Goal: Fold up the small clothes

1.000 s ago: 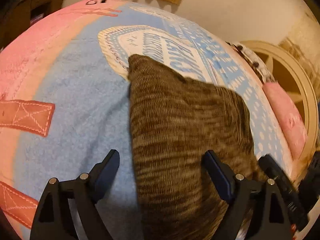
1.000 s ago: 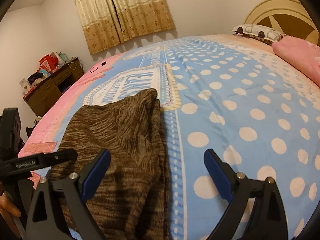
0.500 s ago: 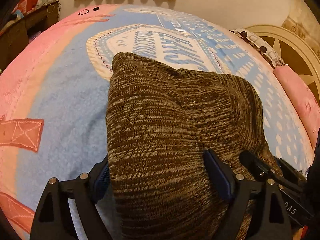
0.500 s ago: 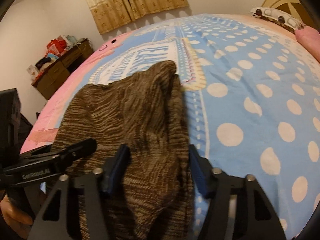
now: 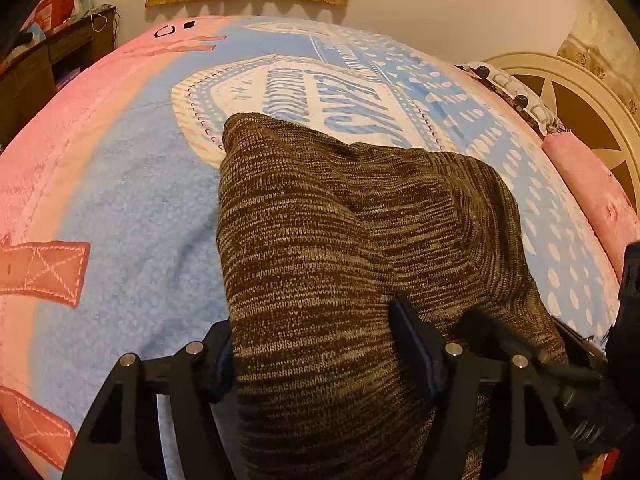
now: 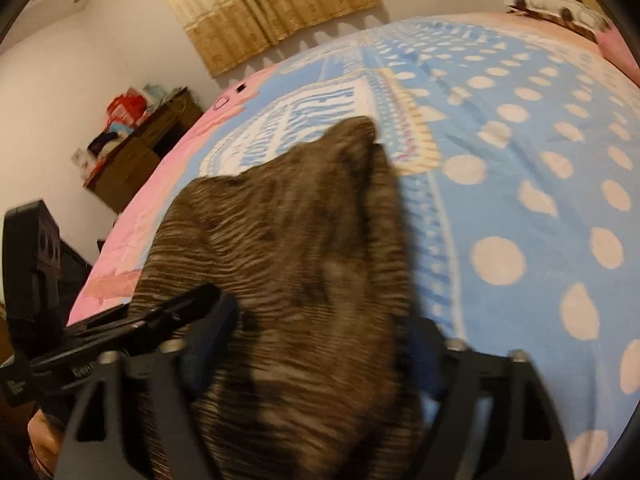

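A brown knitted garment (image 5: 320, 240) lies on the bed, its near edge lifted; it also shows in the right wrist view (image 6: 288, 248). My left gripper (image 5: 316, 360) has its jaws closed in on the garment's near left part, with the cloth bunched between the fingers. My right gripper (image 6: 316, 344) has its jaws closed in on the near right part, cloth filling the gap. The right gripper's fingers show at the lower right of the left wrist view (image 5: 532, 352). The left gripper shows at the left of the right wrist view (image 6: 132, 320).
The bed cover (image 5: 132, 200) is blue and pink with white dots and a printed label. A pink pillow (image 5: 592, 196) and a cream headboard (image 5: 560, 92) are at the right. A wooden desk with clutter (image 6: 136, 152) stands by the curtained wall.
Both grippers moved forward onto the garment's near edge and narrowed from wide open to gripping the cloth. The near edge has risen and the garment now bulges upward.
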